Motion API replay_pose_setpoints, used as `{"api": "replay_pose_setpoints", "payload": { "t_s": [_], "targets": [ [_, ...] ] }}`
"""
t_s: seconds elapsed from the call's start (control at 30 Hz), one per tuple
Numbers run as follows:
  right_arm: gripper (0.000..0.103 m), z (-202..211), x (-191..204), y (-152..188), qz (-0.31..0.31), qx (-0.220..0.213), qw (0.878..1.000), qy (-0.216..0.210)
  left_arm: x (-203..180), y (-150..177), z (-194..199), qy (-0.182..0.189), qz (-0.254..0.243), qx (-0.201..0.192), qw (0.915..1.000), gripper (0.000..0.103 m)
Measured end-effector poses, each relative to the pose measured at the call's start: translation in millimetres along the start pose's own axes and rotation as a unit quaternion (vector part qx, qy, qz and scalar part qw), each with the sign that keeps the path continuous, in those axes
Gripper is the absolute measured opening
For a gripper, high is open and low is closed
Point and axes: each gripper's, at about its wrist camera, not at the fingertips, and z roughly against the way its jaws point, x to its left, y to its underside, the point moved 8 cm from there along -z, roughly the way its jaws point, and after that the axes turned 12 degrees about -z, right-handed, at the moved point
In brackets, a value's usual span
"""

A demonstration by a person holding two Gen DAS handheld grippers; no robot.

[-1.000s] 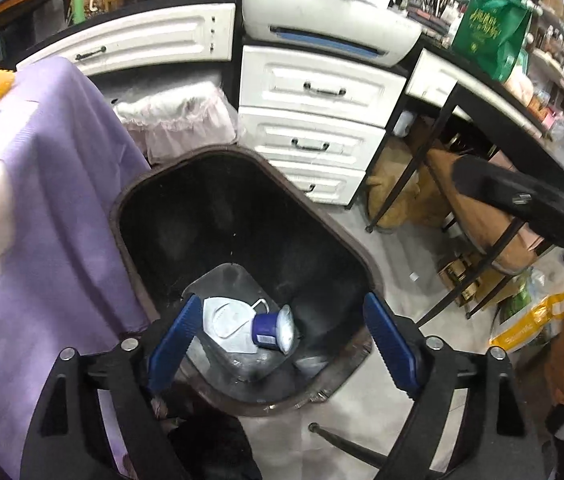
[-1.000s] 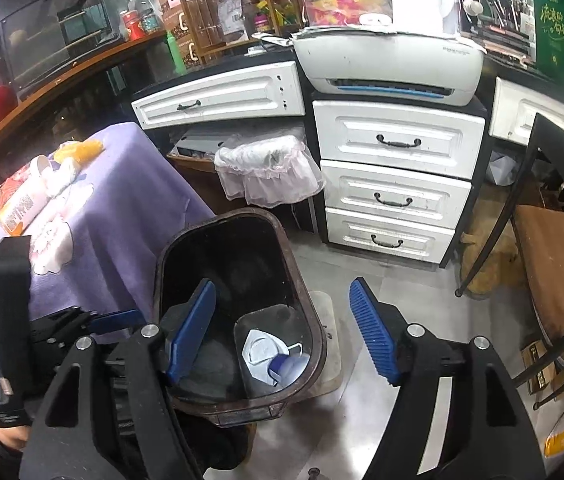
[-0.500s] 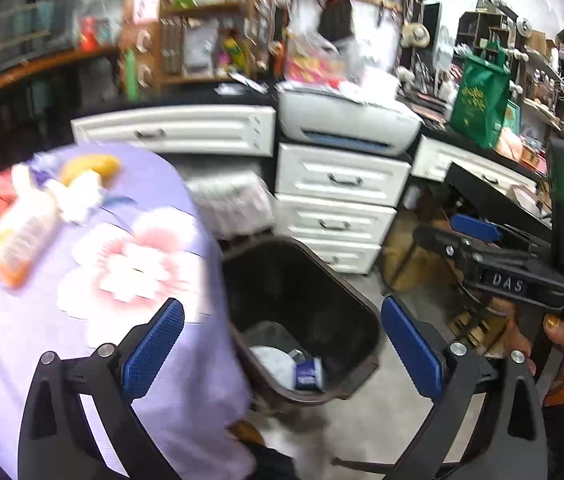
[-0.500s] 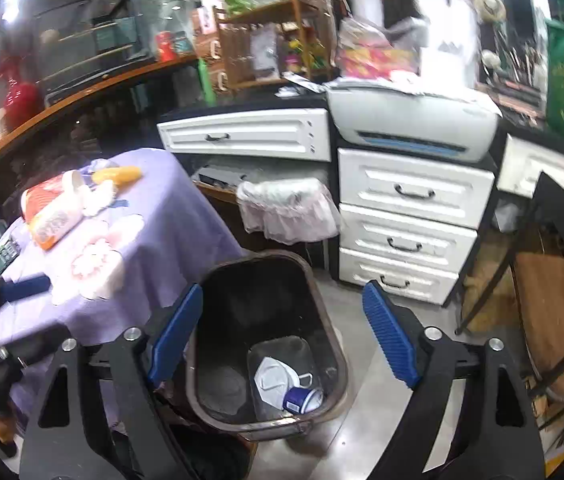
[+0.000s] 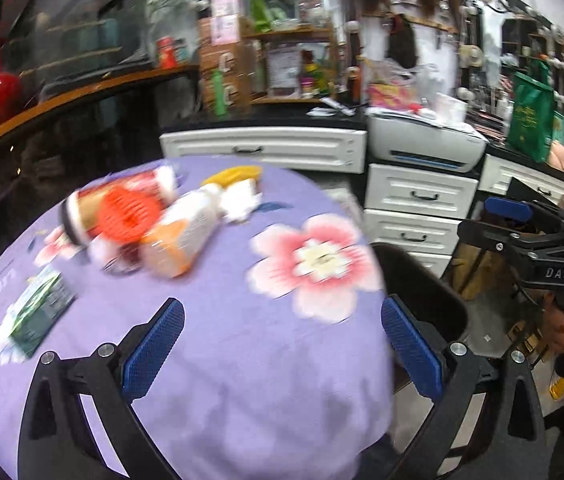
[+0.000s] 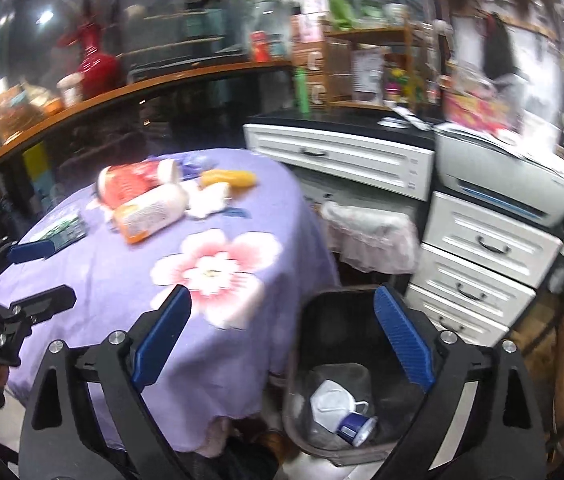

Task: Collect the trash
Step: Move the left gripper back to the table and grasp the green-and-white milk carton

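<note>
A black trash bin [image 6: 346, 320] stands on the floor by a round table with a purple flowered cloth [image 6: 130, 264]. In the bin lie a white face mask [image 6: 332, 402] and a blue-and-white cup [image 6: 356, 428]. On the table lie a white bottle with an orange end [image 5: 186, 232], a red-and-white pack [image 5: 122, 208], a yellow object [image 5: 234, 174], white crumpled tissue [image 5: 240, 200] and a green packet [image 5: 38, 312]. My left gripper [image 5: 282, 352] is open and empty above the cloth. My right gripper [image 6: 282, 340] is open and empty, between table edge and bin.
White drawers [image 6: 482, 248] and a grey printer [image 6: 506, 172] stand behind the bin. A white plastic bag [image 6: 366, 232] hangs under the counter. A cluttered shelf and wooden counter [image 6: 122, 88] run along the back. A dark folding table stands to the right [image 5: 542, 188].
Both grippers have risen from over the bin and swung left toward the table. The left view went from looking into the bin to looking across the tabletop. Both stayed open.
</note>
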Motion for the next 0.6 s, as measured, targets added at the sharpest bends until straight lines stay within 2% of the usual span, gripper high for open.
{"api": "replay_pose_setpoints", "payload": {
  "t_s": [0.2,0.33,0.53,0.6],
  "targets": [
    [0.092,-26,56,2,0.016,0.026,0.999,-0.041,70,34,14,-0.057,0.011,0.03,0.9979,0.098],
    [0.092,-43,90,4,0.029,0.037,0.997,-0.054,115,56,17,-0.081,0.021,0.054,0.995,0.098],
    [0.092,-63,122,7,0.04,0.053,0.996,-0.065,184,76,7,-0.094,0.019,0.097,0.9906,0.098],
    [0.092,-68,128,8,0.042,0.057,0.995,-0.066,198,78,-2,-0.086,0.007,0.118,0.9893,0.097]
  ]
}}
